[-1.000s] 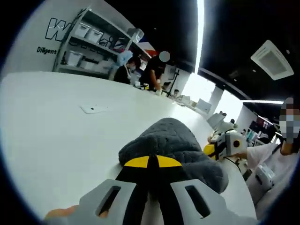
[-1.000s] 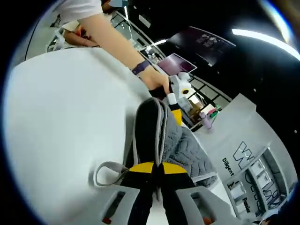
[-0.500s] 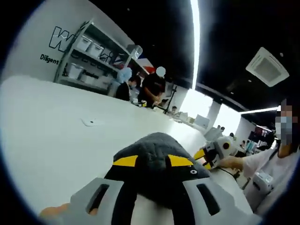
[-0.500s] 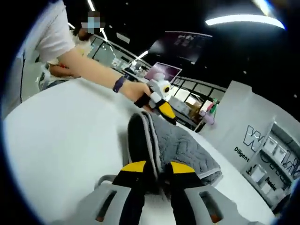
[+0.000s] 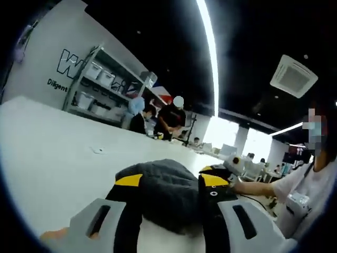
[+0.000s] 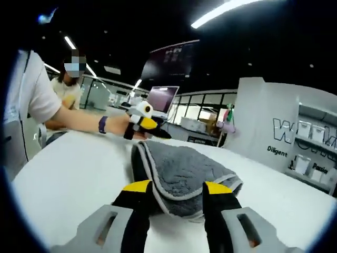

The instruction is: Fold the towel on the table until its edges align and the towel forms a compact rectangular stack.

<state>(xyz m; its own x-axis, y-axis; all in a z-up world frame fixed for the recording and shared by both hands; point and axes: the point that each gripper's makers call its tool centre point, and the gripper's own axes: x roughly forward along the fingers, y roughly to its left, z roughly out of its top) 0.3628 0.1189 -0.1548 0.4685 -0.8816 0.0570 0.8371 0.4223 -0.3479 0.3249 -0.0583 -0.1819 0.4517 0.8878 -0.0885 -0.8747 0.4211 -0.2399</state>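
In the right gripper view, the right hand-held gripper rises nearest, its black, yellow-tipped jaws spread wide and gripping nothing, one on either side of the near corner of the thick grey quilted towel with pale stitched edging. The towel lies folded in layers on the smooth white worktop, its bound edges roughly stacked. At its far end the left hand-held gripper sits just beside the fold.

In the left gripper view, that left hand-held gripper is likewise wide open and empty, the plush grey bulk humped between its jaws. The towel looks soft, light and floppy, likely to sag and drag rather than slide; a pinch on the stitched edge or a corner should hold best. Beyond stand grey metal shelves with white bins.
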